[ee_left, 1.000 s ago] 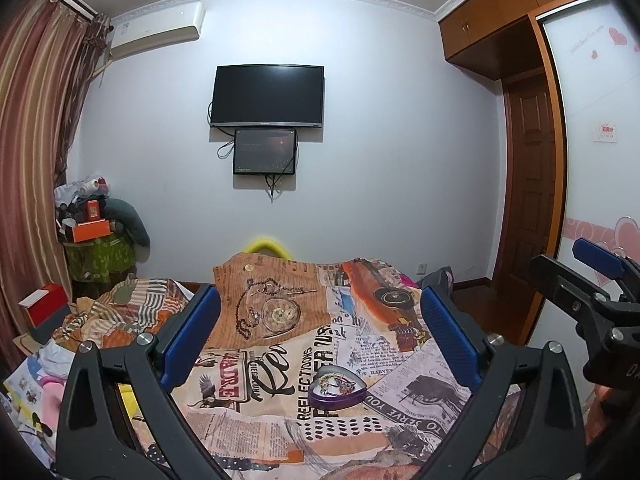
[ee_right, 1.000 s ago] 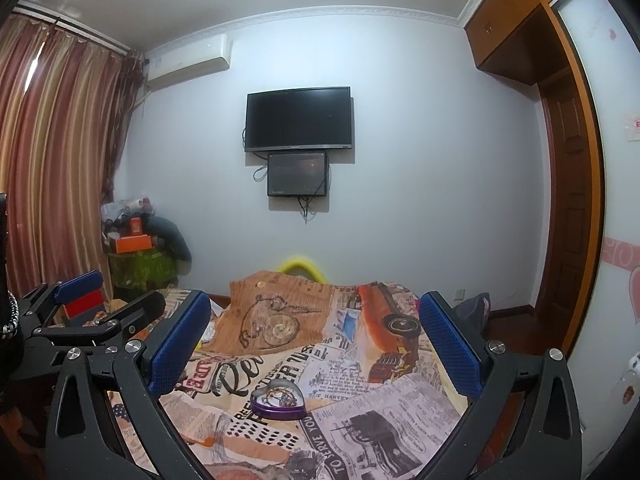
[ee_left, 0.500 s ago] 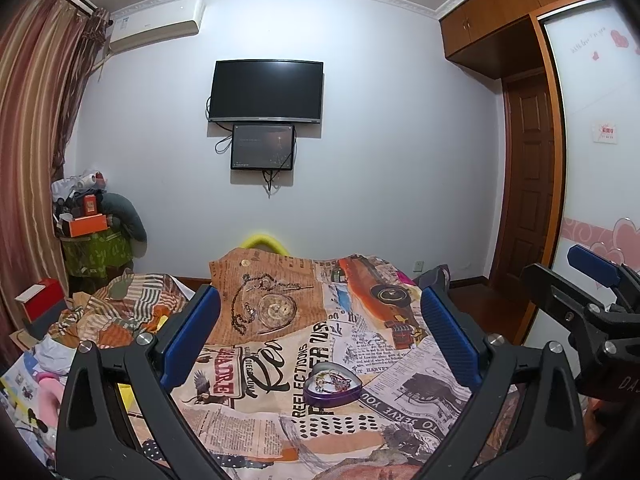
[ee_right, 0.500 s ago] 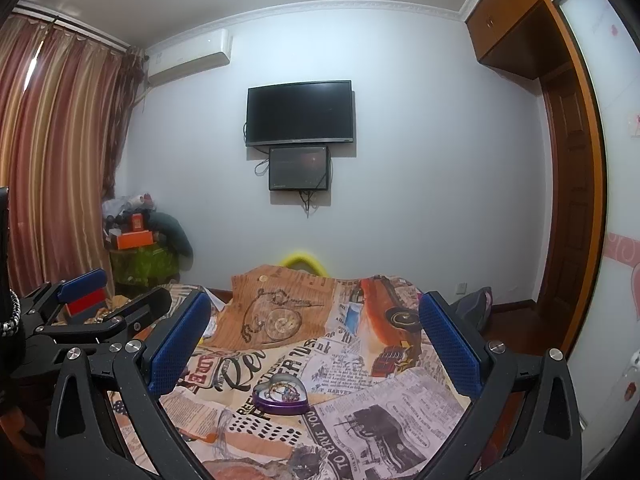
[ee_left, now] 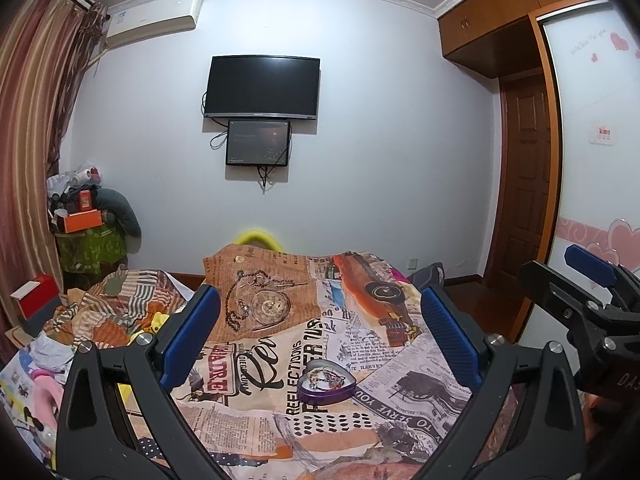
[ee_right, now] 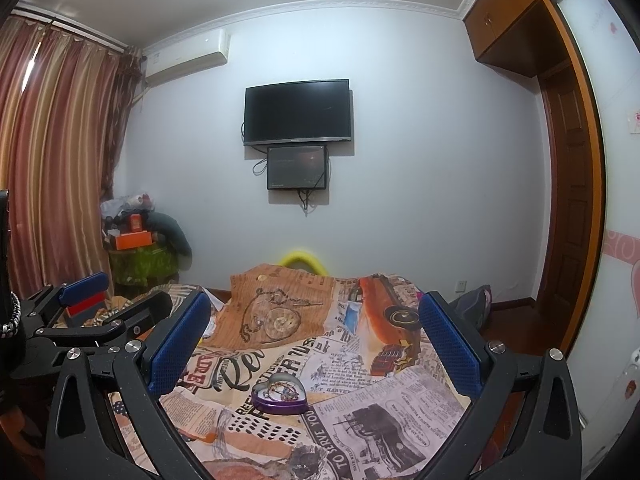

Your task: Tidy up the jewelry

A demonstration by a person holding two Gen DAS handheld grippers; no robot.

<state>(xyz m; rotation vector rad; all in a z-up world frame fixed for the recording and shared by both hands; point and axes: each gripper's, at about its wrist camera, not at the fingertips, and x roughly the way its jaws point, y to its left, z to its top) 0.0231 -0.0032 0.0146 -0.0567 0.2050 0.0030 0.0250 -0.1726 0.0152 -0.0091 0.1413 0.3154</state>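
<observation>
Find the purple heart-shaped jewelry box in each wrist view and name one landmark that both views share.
Left wrist view: the purple heart-shaped box lies low, just right of centre, on the printed bedspread.
Right wrist view: the box lies low, left of centre.
Shared landmark: the wall-mounted television.

Purple tin on a newsprint-patterned bed, blue-padded black tools

Between the blue pads of the left tool [ee_left: 320, 336] sits a purple heart-shaped tin [ee_left: 326, 385] with a tangle of gold and silver jewelry [ee_left: 326, 377] inside; it lies on a bedspread [ee_left: 276, 360] printed in cream, orange and black with newspaper text, a pocket watch and an orange car. Both tools, the right tool [ee_right: 316, 344] too, have black frames. Beyond them the wall [ee_left: 380, 184] is white with a black TV [ee_left: 261, 86]; left of the tools hang red-brown striped curtains [ee_right: 56, 168]; right stands a brown wooden door [ee_left: 524, 184].
</observation>
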